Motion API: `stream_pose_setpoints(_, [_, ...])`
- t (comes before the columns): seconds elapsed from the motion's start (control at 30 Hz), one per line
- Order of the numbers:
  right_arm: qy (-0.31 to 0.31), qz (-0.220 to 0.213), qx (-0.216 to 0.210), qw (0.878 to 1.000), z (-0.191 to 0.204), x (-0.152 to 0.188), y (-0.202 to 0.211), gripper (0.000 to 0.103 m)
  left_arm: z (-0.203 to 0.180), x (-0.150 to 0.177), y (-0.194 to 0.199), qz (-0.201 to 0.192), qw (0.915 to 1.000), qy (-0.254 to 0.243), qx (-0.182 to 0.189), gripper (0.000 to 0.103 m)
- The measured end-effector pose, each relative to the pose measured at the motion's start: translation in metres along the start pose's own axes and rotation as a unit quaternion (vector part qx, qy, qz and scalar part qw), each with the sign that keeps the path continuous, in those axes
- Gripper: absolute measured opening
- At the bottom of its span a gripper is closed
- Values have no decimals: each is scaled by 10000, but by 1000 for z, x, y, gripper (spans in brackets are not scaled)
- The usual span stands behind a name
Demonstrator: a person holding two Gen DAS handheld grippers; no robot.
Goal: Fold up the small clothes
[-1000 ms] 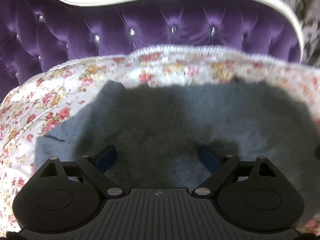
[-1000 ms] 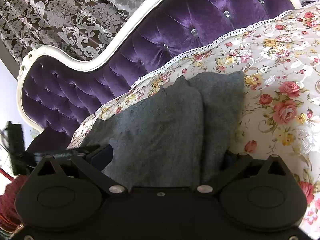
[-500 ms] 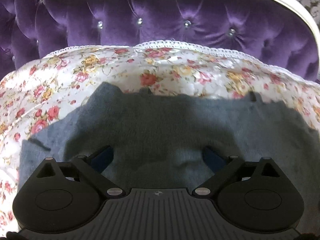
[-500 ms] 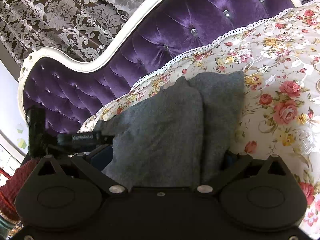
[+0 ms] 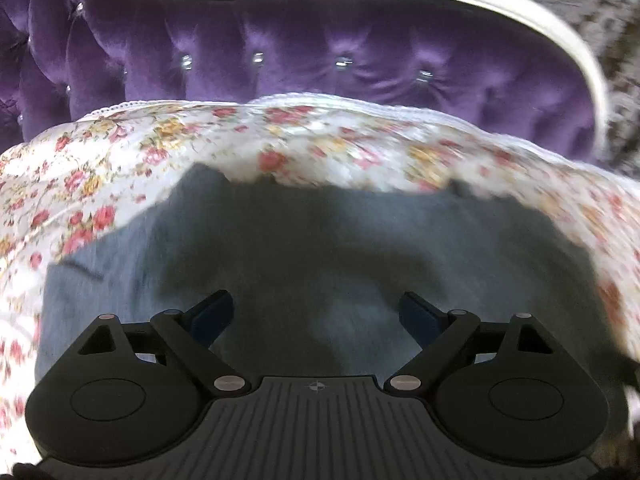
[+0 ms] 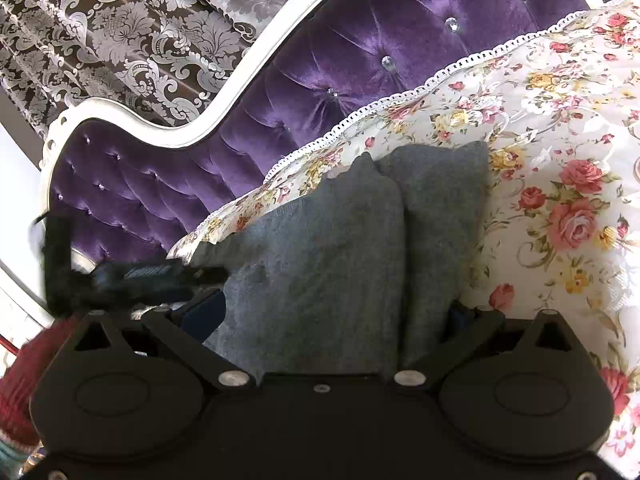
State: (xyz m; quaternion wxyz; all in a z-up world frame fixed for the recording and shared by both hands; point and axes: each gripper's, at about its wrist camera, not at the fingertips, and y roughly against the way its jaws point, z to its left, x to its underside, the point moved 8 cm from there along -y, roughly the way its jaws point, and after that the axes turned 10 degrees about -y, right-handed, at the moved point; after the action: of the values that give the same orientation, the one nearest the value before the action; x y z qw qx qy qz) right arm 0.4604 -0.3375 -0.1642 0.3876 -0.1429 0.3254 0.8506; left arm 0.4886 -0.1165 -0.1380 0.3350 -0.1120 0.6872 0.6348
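A grey knit garment (image 5: 320, 248) lies on the floral bedspread (image 5: 120, 152), partly folded; in the right wrist view (image 6: 328, 256) one side panel lies folded beside the main body. My left gripper (image 5: 316, 312) is open and empty, just above the garment's near part. My right gripper (image 6: 332, 316) is open with the garment's near edge lying between its blue pads; I cannot tell if they touch it. The left gripper's body (image 6: 132, 276) shows blurred at the left of the right wrist view.
A purple tufted headboard (image 5: 320, 52) with a white frame (image 6: 240, 76) rises behind the bedspread. Patterned dark wallpaper (image 6: 120, 20) is behind it. A red knit thing (image 6: 16, 380) sits at the far left edge.
The left gripper has shifted over the garment, its view blurred with motion and pulled back slightly. The right gripper has stayed put, and both stay open.
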Motion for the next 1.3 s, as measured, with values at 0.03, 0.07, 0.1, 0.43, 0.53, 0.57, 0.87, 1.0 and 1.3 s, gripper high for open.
stream_pose_setpoints(0.03, [5, -2, -8, 10000, 0, 0, 0, 103, -3, 7, 6, -38, 10000, -65, 23, 90])
stream_pose_setpoints(0.07, [7, -1, -18, 10000, 0, 1, 0, 103, -6, 14, 11, -58, 9999, -123, 21, 90])
stream_pose_setpoints(0.1, [4, 9, -35, 10000, 0, 1, 1, 103, -8, 22, 14, -67, 9998, -162, 1, 90])
stream_pose_setpoints(0.43, [-97, 14, -193, 9998, -1, 0, 4, 103, -18, 52, 22, -432, 9977, -407, -329, 98])
stream_pose_setpoints(0.53, [-150, 36, -251, 9996, -2, -1, 5, 103, -19, 53, 28, -443, 9971, -617, -109, 95])
stream_pose_setpoints(0.57, [-153, 51, -257, 9995, -2, -1, 5, 103, -16, 54, 32, -480, 9972, -565, -48, 89])
stream_pose_setpoints(0.87, [-106, -120, 340, 9993, -7, 0, 2, 47, 34, 96, 84, -464, 9973, -123, -559, 86])
stream_pose_setpoints(1.0, [-79, -178, 656, 9977, -8, 2, 5, 32, 73, 114, 100, -418, 9965, 188, -702, 86])
stream_pose_setpoints(1.3, [664, -12, 1375, 9883, 59, -14, -4, 28, 122, 143, 121, -439, 9950, 793, -426, 86])
